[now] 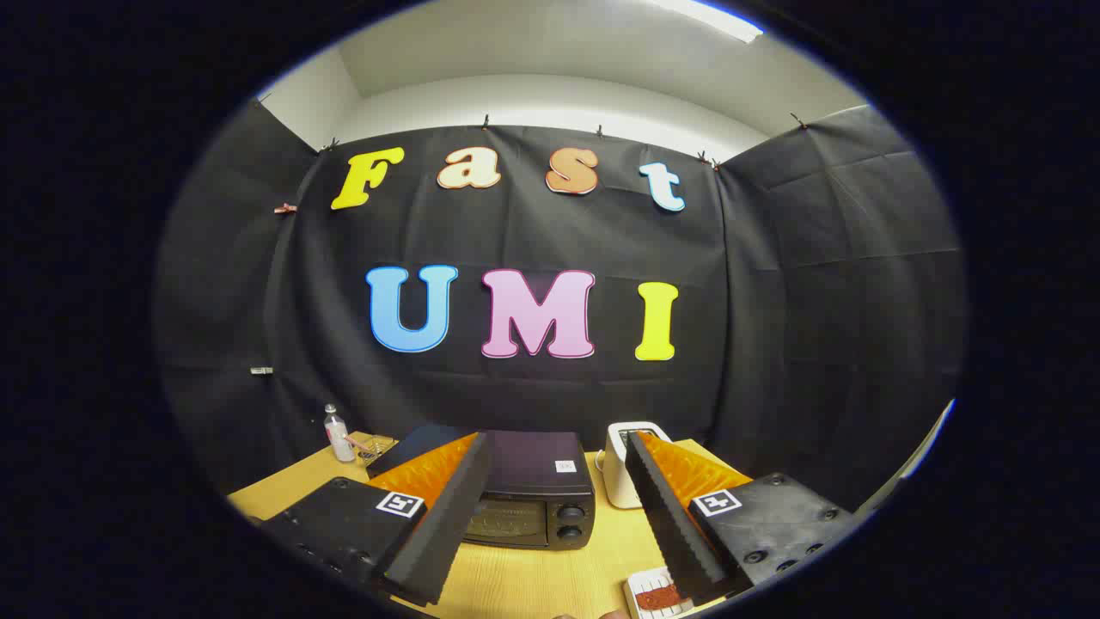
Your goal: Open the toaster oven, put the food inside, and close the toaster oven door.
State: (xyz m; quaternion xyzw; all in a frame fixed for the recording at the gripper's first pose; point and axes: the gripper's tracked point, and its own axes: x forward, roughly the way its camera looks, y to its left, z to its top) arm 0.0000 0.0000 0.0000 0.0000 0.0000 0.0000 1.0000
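Your toaster oven (526,494) sits on the counter (516,576) straight ahead, showing in the gap between the jaws. It's a boxy dark thing with a flat matte top, a glass door that's shut, and two round knobs stacked at the door's right. There's a small white sticker on the oven's top near its right corner, way too tiny to read.

Your gripper (557,447) has its jaws spread wide, nothing in them, and each finger has a ridged inner face.

The food (658,597) is nearer to you than the oven and off to its right: a reddish-brown crumbly patch on a white ribbed tray (640,586), partly tucked under the right finger.

Just right of the oven stands a white rounded appliance (627,468), smooth plastic. Left of the oven, farther back, a small clear bottle (337,432) with a white cap. The counter is light wood-look, smooth.
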